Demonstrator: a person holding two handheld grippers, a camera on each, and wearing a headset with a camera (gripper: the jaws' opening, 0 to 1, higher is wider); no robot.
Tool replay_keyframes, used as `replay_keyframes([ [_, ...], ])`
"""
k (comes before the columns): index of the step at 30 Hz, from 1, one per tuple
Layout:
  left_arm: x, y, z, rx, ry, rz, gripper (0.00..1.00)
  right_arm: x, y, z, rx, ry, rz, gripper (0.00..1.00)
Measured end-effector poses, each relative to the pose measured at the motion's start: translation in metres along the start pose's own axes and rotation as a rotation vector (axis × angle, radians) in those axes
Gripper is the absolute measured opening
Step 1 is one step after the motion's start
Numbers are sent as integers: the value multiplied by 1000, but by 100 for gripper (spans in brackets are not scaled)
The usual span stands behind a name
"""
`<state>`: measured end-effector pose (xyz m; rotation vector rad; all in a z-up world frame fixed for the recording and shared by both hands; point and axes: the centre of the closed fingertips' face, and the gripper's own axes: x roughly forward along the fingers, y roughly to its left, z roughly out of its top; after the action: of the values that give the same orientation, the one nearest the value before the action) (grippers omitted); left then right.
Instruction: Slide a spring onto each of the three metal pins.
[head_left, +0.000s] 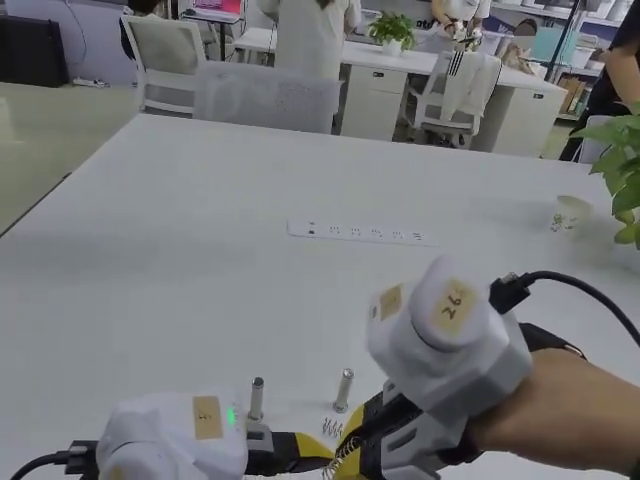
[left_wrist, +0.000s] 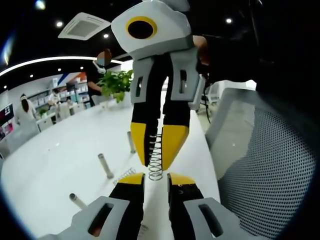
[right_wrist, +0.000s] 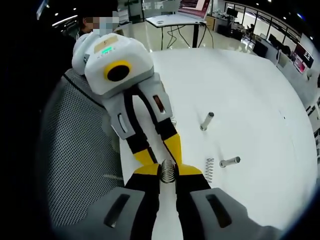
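Right gripper (right_wrist: 168, 180) clamps a spring (right_wrist: 168, 171) in the air near the metal pins (right_wrist: 206, 121). Its free end sits between the left gripper's (left_wrist: 156, 180) jaws; whether they pinch it is unclear.

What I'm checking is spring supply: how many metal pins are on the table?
3, all in the left gripper view: far pin, beside the right gripper; middle pin, by a loose spring; near pin, lower left.

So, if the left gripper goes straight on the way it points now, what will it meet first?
The spring, held between the right gripper's fingers directly ahead of the left gripper. It looks almost touching, though depth is unclear.
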<state>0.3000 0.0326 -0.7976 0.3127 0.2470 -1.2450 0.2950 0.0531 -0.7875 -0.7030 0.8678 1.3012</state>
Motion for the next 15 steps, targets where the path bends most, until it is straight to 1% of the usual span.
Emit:
replay_keyframes([
  [4,-2,4,-3,-27,3,18,19,-5,-5,-4,11,2,-14,8],
  [7,-5,7,-4,-40,0,29,22,-7,-8,-8,18,8,-25,8],
  [12,-11,11,-9,-85,0,49,28,-14,-15,-13,39,11,-41,8],
  [15,-14,11,-11,-97,1,58,30,-16,-18,-16,48,15,-50,8],
])
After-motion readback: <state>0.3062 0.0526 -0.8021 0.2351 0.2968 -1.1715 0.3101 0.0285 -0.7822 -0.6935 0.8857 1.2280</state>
